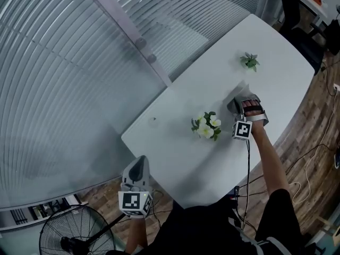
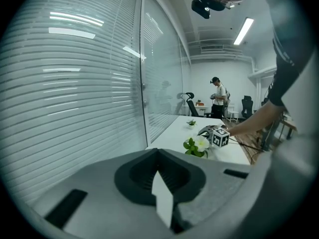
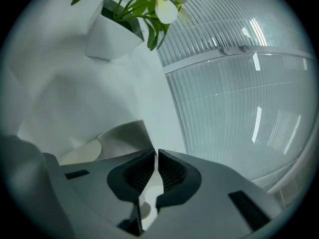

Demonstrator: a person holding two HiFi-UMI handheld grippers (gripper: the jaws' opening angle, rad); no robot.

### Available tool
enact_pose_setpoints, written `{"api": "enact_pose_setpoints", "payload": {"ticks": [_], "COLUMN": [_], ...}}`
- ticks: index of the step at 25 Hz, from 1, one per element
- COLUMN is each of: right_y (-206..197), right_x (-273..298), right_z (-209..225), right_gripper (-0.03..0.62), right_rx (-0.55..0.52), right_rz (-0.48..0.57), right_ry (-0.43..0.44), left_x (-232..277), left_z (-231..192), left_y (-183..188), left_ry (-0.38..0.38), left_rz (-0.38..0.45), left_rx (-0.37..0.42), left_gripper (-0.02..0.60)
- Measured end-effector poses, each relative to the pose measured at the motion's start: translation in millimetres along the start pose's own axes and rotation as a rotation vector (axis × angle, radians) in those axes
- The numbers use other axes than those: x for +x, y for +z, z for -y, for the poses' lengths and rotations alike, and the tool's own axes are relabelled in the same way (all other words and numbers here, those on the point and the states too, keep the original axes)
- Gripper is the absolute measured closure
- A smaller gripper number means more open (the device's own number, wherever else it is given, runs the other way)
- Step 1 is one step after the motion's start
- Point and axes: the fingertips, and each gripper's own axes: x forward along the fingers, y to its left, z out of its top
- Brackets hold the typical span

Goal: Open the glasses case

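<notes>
The glasses case (image 1: 236,105) is a grey shell with a cream inside, lying on the white table (image 1: 175,153) right of the flower pot. In the right gripper view the case (image 3: 122,136) lies right at the jaw tips, its cream lining (image 3: 79,153) showing. My right gripper (image 1: 240,102) (image 3: 155,156) has its jaws closed to a thin slit, and they seem to pinch the case's edge. My left gripper (image 1: 139,162) (image 2: 159,176) hangs off the table's near left corner, shut and holding nothing. It is far from the case.
A white pot of white flowers (image 1: 206,126) (image 3: 112,31) stands just left of the case. A small green plant (image 1: 249,61) sits farther back. A ribbed glass wall (image 1: 79,62) runs along the table's far side. A floor fan (image 1: 74,232) stands near left, and a person (image 2: 218,96) stands far off.
</notes>
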Motion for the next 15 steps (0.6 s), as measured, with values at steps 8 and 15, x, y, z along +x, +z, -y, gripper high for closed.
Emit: {"api": "enact_pose_setpoints", "payload": {"ticks": [8,15], "right_y": [5.1,8.5], "right_x": [3.0,-9.3], "right_z": [-1.7,17.5], "right_gripper": [0.559,0.559], "right_rx": [-0.007,0.045], "right_rz": [0.003,0.012], "right_ry": [0.021,-0.011], "left_x": [-6.0,-8.5], "left_z": [2.7,-6.8], "left_y": [-0.4,4.2], "left_ry": [0.004,0.017], "left_rz": [0.0,0.018], "left_rx": [-0.002,-0.002], "left_gripper": [0.586,0.586]}}
